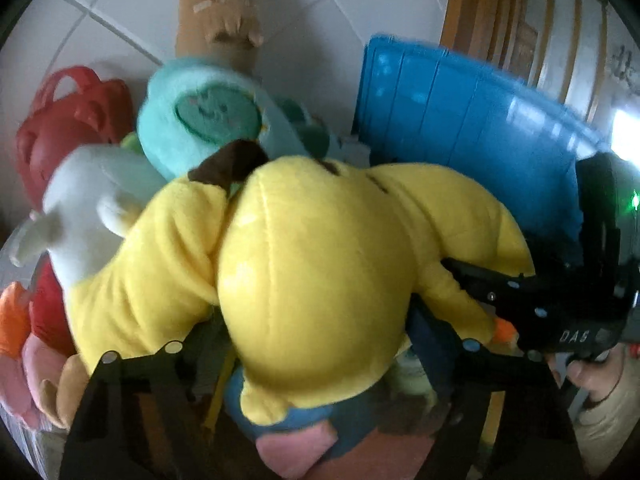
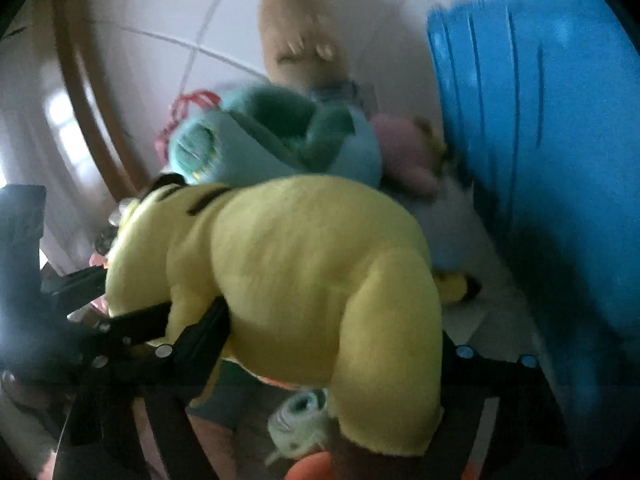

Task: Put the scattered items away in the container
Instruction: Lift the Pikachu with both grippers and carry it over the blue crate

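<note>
The big yellow plush toy (image 1: 312,280) sits clamped between both wide-spread grippers, left gripper (image 1: 288,360) and right gripper (image 2: 320,356) each squeezing it, its long axis crosswise, the blue ribbed plastic container (image 1: 460,120) at two o'clock.

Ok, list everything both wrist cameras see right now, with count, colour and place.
Yellow plush: one, yellow with a brown tip, foreground, between both gripper pairs of fingers.
Teal plush: one, teal with a green face, behind the yellow plush.
Tan plush: one, tan, on the floor at the back.
White plush: one, white, left of the yellow plush.
Red basket: one, red, far left.
Blue lid: one, blue, standing at right.
Tile floor: white.
Left hand-held gripper: black, closed on the yellow plush.
Right hand-held gripper: black, closed on the yellow plush.
</note>
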{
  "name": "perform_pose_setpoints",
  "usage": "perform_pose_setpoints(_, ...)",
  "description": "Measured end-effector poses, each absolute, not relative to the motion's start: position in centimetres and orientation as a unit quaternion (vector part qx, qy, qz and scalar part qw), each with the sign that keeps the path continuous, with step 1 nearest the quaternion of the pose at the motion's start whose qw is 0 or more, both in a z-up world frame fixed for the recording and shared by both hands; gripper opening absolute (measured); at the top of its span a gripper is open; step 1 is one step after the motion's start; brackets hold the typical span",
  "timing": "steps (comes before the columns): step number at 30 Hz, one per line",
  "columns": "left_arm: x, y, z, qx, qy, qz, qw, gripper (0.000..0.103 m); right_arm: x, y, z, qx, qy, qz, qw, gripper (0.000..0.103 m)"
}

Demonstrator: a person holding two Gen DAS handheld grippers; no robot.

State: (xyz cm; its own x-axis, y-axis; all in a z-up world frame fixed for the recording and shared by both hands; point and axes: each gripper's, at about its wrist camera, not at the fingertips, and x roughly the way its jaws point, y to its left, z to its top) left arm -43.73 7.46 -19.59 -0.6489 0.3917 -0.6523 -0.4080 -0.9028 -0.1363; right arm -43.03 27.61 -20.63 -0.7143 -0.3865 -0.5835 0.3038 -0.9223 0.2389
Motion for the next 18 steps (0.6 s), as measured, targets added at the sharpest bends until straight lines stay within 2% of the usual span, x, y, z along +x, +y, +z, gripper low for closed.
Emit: perform_pose_setpoints(18,-34.5,5.6,-3.5,-0.227,0.047,0.942,0.241,0.082,-33.4,25.5,-5.3,0.196,-0.04,-0.964,0.177,0.082)
